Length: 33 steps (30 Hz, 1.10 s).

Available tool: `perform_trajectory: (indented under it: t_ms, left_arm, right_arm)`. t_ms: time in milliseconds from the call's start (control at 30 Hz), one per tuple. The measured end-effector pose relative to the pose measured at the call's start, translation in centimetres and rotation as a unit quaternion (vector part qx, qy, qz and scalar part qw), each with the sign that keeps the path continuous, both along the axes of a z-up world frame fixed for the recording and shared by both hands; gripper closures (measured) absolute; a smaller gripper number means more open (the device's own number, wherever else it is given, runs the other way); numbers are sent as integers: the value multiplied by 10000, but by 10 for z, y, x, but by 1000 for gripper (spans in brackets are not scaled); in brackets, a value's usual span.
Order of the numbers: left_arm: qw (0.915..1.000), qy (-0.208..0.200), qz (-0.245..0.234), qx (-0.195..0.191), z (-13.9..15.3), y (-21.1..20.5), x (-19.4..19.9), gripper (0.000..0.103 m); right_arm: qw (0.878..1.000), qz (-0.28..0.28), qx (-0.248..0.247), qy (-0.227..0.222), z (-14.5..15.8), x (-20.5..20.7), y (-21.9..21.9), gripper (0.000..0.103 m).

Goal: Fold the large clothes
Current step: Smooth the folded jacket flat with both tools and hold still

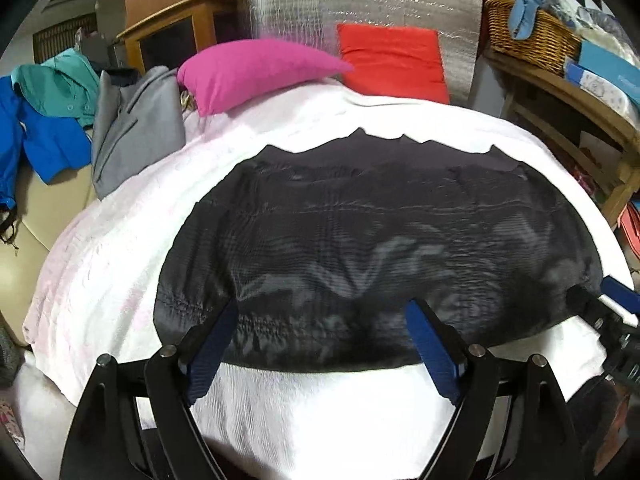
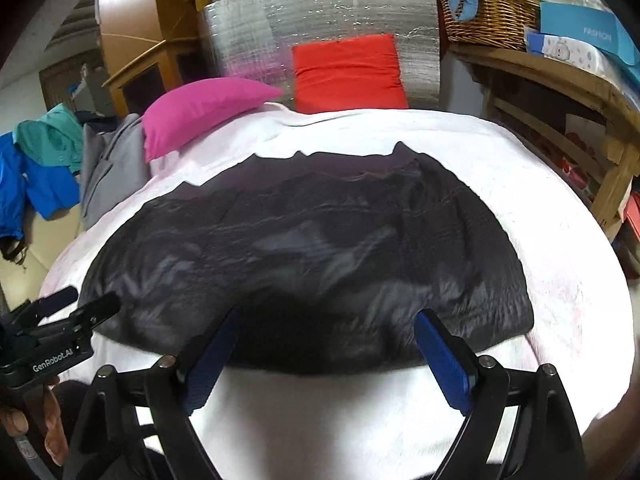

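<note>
Blue-padded fingers of the left gripper [image 1: 320, 344] stand spread wide over the near hem of a dark garment [image 1: 360, 232], with nothing pinched between them; the right gripper [image 2: 328, 356] is likewise spread and empty above the same hem. The garment, a black quilted piece, lies flat and already doubled over on a white bedspread [image 1: 120, 248], its long axis running side to side across both views, its jagged far edge pointing toward the pillows. It sits directly ahead of and below both grippers, each near one end of the near hem: the left hand [image 2: 44, 420] works toward the garment's left end, the right toward its right end, so neither is clearly closer. Any further fold would likely mean taking one short end and carrying it across to the other. Beyond the garment rest a pink pillow [image 1: 256, 72] and a red cushion [image 1: 392, 60] against a silver foil panel [image 1: 360, 0]; grey, teal and blue clothes [image 1: 136, 120] wait at the left, a wicker basket [image 1: 528, 36] on a shelf at the right.
</note>
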<state>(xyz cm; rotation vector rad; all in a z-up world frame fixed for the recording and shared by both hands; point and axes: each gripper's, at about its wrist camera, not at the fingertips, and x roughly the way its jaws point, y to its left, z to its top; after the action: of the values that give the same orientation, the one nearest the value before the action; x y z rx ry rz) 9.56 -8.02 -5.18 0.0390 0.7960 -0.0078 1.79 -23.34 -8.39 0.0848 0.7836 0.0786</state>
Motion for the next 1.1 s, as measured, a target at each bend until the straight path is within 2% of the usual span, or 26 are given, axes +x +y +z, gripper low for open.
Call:
perform_trajectory:
  t_ms: [433,1100]
  left_arm:
    - [9995,-191,32,-251,16,4,-17,15]
    - [9996,-213,-77,-142,13,-11,-9,14]
  right_arm:
    - [9990,126,-222,-358,24,-25,20,9]
    - [9985,56,-278,-472,28,-16,12,8]
